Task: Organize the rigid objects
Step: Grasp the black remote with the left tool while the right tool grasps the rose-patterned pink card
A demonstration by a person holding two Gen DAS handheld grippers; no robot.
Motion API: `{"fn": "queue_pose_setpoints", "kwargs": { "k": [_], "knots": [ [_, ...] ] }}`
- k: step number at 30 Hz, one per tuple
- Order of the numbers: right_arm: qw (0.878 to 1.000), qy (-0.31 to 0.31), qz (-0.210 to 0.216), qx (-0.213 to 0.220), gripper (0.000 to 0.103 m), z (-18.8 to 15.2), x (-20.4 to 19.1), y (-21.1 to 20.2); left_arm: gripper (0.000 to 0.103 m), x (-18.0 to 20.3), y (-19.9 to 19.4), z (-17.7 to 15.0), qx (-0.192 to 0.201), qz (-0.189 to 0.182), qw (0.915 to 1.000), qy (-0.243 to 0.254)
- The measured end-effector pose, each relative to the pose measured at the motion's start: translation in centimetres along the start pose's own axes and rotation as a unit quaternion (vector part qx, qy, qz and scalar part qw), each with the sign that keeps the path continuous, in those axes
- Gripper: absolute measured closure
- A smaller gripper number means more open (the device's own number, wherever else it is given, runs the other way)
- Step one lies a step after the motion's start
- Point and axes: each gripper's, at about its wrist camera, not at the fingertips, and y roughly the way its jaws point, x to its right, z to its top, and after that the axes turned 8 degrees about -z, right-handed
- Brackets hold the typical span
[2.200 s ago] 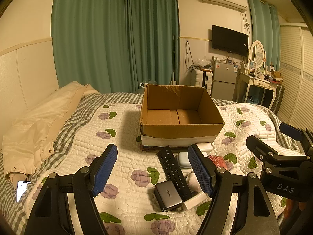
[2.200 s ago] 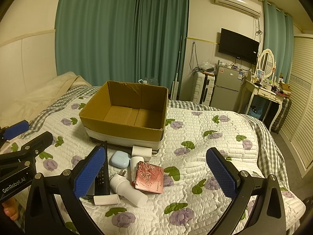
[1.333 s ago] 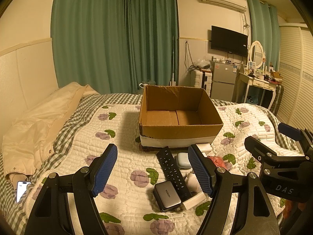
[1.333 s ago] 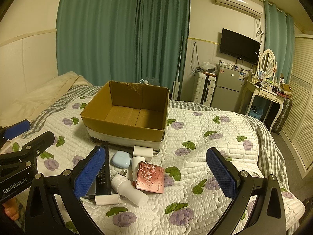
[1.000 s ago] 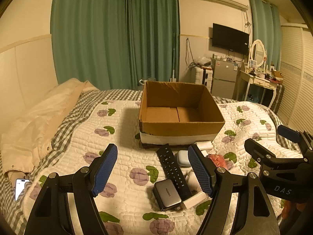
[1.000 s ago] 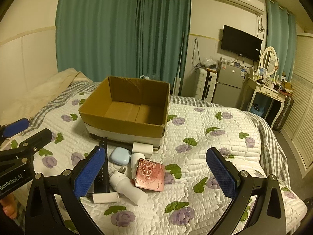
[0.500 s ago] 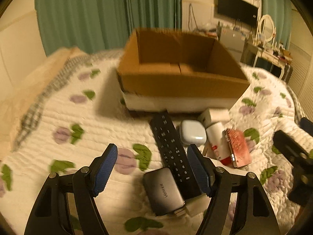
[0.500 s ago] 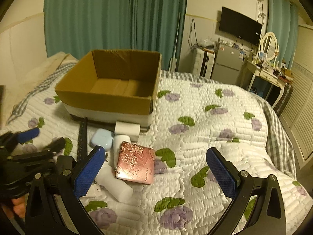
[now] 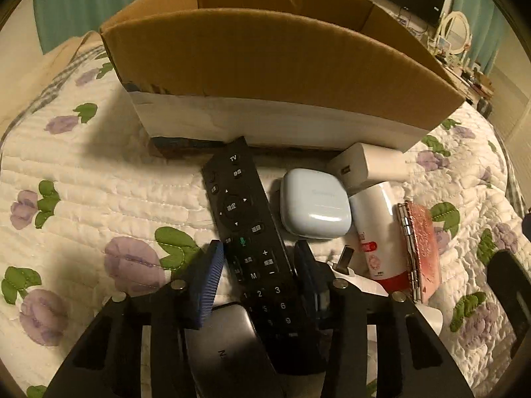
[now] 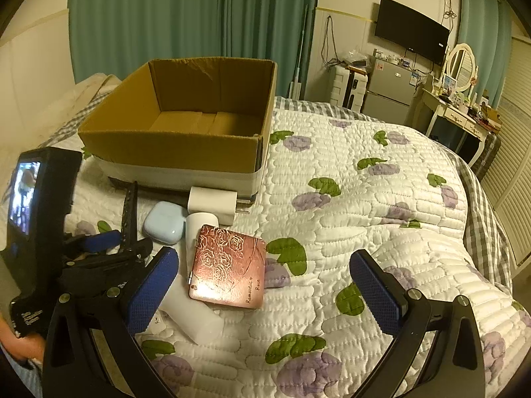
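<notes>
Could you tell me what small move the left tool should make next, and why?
Probably close the left tool on the black remote: its fingers already sit on either side of the remote's lower half, apparently not yet clamped, and the cardboard box just beyond is empty.

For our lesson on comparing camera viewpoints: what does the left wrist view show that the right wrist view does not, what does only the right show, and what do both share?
Only the left wrist view shows the buttons of the remote, which lies between the left gripper's blue pads, and a grey device below it. Only the right wrist view shows the box floor, which is bare, the open right gripper and the television. Both show the cardboard box, the pale blue case, the white charger and the pink compact.
</notes>
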Motion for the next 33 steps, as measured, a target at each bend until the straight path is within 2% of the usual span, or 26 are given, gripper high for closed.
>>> {"fn": "queue_pose_setpoints", "kwargs": {
  "k": [5, 9, 13, 16, 23, 24, 26, 27, 33],
  "knots": [
    [1.0, -0.004, -0.003, -0.003, 0.0, -0.1, -0.2, 0.3, 0.079, -0.3, -2.3, -0.9, 0.012, -0.023, 0.9997, 0.005],
    [1.0, -0.014, -0.002, -0.009, 0.0, 0.1, -1.0, 1.5, 0.081, 0.5, -4.1, -1.7, 0.027, -0.03, 0.999, 0.021],
    [0.999, -0.017, 0.008, -0.037, 0.001, 0.4, -2.1, 4.4, 0.082, 0.9, -5.8, -2.0, 0.041, -0.037, 0.9979, 0.034],
    [0.997, -0.005, 0.023, -0.067, 0.008, 0.1, -2.2, 6.5, 0.082, 1.3, -5.8, -0.3, 0.044, -0.04, 0.9976, 0.034],
    [0.992, 0.018, 0.068, -0.105, 0.009, -0.3, -2.0, 8.8, 0.083, 1.1, -5.7, 0.6, 0.051, -0.04, 0.9972, 0.037],
    [0.991, 0.021, 0.073, -0.106, 0.01, -0.4, -1.9, 8.8, 0.083, 1.1, -5.8, 0.6, 0.051, -0.039, 0.9972, 0.037],
    [0.989, 0.026, 0.099, -0.107, 0.03, -0.4, -1.8, 8.5, 0.083, 1.3, -6.1, 0.6, 0.055, -0.039, 0.997, 0.038],
    [0.988, 0.027, 0.105, -0.107, 0.035, -0.3, -1.8, 8.4, 0.083, 1.4, -6.3, 0.7, 0.059, -0.038, 0.9968, 0.039],
    [0.993, 0.007, 0.088, -0.076, 0.037, -0.5, -1.9, 5.6, 0.083, 2.3, -8.2, 0.6, 0.08, -0.029, 0.995, 0.053]
  ]
}}
